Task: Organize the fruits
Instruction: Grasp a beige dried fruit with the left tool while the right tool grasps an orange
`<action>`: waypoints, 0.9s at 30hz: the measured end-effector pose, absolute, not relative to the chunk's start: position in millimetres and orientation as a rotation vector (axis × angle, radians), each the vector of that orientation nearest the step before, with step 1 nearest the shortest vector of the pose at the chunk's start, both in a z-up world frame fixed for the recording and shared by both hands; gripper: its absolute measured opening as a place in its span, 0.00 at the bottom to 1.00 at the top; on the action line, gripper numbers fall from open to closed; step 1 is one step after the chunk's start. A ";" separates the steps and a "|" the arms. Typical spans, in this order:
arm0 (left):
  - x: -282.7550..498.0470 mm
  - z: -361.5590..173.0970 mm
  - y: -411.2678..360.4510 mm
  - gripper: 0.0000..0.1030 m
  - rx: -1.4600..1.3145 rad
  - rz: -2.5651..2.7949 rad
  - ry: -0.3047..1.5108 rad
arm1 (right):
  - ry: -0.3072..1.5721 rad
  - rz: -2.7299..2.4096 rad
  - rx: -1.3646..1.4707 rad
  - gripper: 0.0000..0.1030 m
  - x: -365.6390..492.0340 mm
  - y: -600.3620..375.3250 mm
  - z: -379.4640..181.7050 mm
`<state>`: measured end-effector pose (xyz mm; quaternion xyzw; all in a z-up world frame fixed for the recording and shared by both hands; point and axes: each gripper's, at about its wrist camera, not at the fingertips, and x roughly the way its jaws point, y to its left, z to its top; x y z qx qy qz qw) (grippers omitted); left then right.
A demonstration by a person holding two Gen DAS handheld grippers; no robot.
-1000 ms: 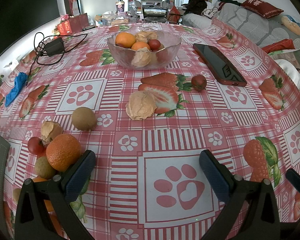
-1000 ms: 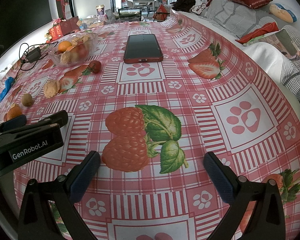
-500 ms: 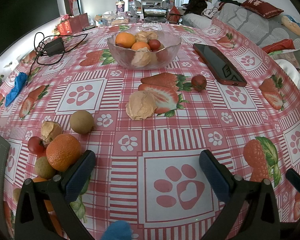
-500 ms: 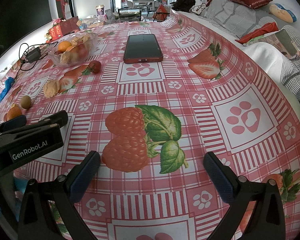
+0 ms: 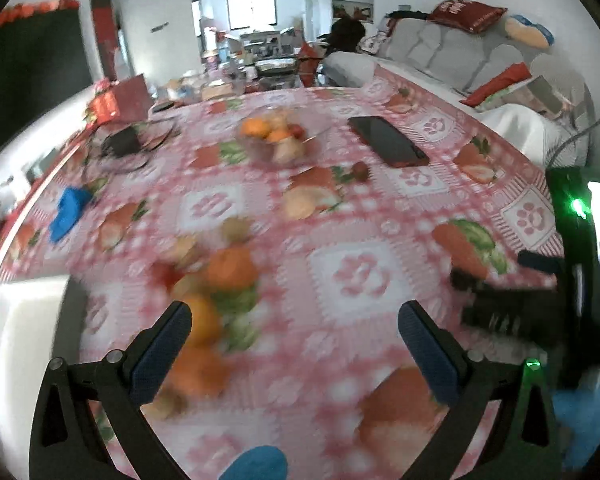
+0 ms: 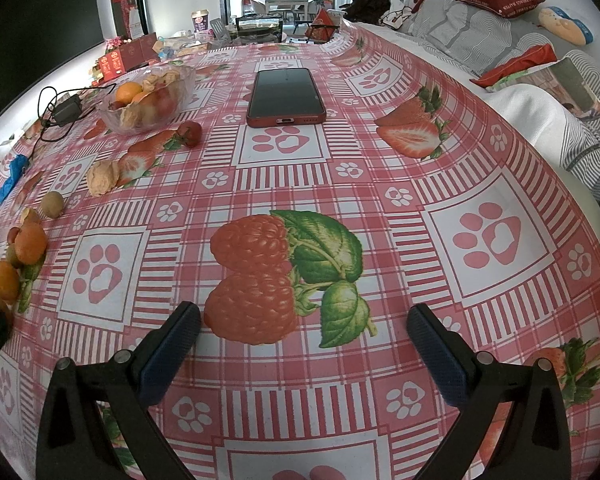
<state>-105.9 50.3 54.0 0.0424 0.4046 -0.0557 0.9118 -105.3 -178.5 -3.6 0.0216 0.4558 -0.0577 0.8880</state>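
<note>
A glass bowl [image 6: 158, 119] with oranges and husked fruit stands at the far left of the table; in the blurred left wrist view the bowl [image 5: 260, 152] is far ahead. Loose fruit lies along the left side: a small red fruit [image 6: 192, 133], a papery husked fruit [image 6: 104, 176], a brown kiwi-like fruit [image 6: 53, 204] and oranges [image 6: 31, 242]. My left gripper [image 5: 294, 316] is open and holds nothing, raised above the table with the orange pile [image 5: 232, 266] just beyond its left finger. My right gripper [image 6: 303, 316] is open and holds nothing, low over a printed raspberry.
A red-cased phone [image 6: 286, 94] lies screen up beyond the right gripper. A charger with cable [image 6: 68, 110] and a blue cloth [image 6: 12, 174] are at the left edge. A sofa with cushions [image 6: 496, 36] borders the table's right side. Something blue [image 5: 256, 464] shows under the left gripper.
The left gripper has lifted and pulled back from the table, blurring its view; the fruit pile now sits farther ahead. The right gripper has stayed still.
</note>
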 end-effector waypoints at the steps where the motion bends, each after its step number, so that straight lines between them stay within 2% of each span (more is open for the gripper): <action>1: -106.6 51.9 57.7 1.00 0.088 -0.105 0.842 | 0.947 -0.120 0.045 1.00 -105.4 -178.4 -3.5; 7: -130.5 24.1 104.2 1.00 0.068 -0.028 0.930 | 0.947 -0.120 0.045 1.00 -105.4 -178.1 -3.3; 11: -123.2 11.4 124.0 1.00 -0.041 -0.026 0.959 | 0.947 -0.120 0.045 1.00 -105.4 -177.9 -3.1; 24: -103.6 2.1 129.2 1.00 -0.020 0.008 1.001 | 0.948 -0.125 0.045 1.00 -104.2 -178.0 -3.7; 26: -104.1 3.2 129.3 0.97 -0.029 0.015 1.011 | 0.948 -0.130 0.048 1.00 -104.7 -178.5 -3.7; 27: -106.3 4.2 127.8 0.91 -0.025 0.013 1.004 | 0.948 -0.130 0.049 1.00 -105.1 -179.0 -3.9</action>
